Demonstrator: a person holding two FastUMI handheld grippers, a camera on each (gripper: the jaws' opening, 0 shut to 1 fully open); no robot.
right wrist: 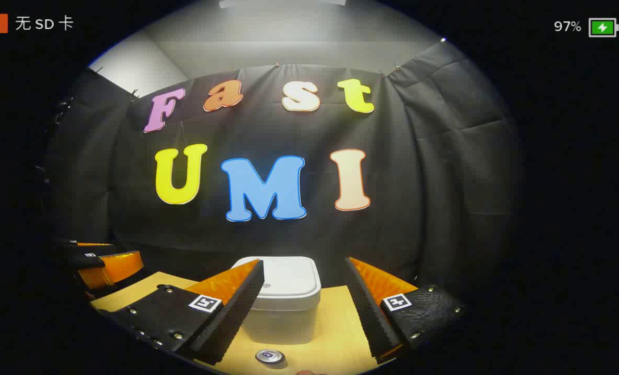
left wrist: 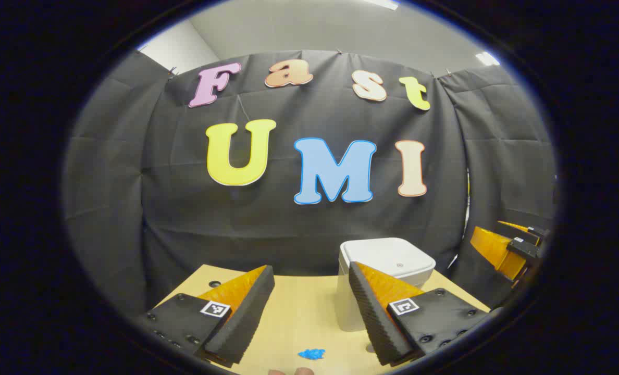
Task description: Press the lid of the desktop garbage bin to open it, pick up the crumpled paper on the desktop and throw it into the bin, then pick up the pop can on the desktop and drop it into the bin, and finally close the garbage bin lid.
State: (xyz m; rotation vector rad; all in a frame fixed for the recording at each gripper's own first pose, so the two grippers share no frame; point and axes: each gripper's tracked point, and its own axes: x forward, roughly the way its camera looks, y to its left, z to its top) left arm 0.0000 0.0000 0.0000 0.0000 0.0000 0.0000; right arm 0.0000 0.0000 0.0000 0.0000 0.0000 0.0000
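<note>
So far nothing is done: white square plastic bin [right wrist: 281, 302] sitting closed at 12 o'clock, blue crumpled paper [left wrist: 311, 354] and silver pop can [right wrist: 270, 357] lying on the light wooden desk [left wrist: 299, 312]; left gripper [left wrist: 309, 307] and right gripper [right wrist: 304, 307] both hovering, jaws spread, empty.

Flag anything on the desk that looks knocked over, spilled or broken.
Nothing stands out. The bin stands upright on the table with its lid shut flat. The can stands upright before it, the blue paper ball lies loose nearby, and both grippers hang open.
</note>
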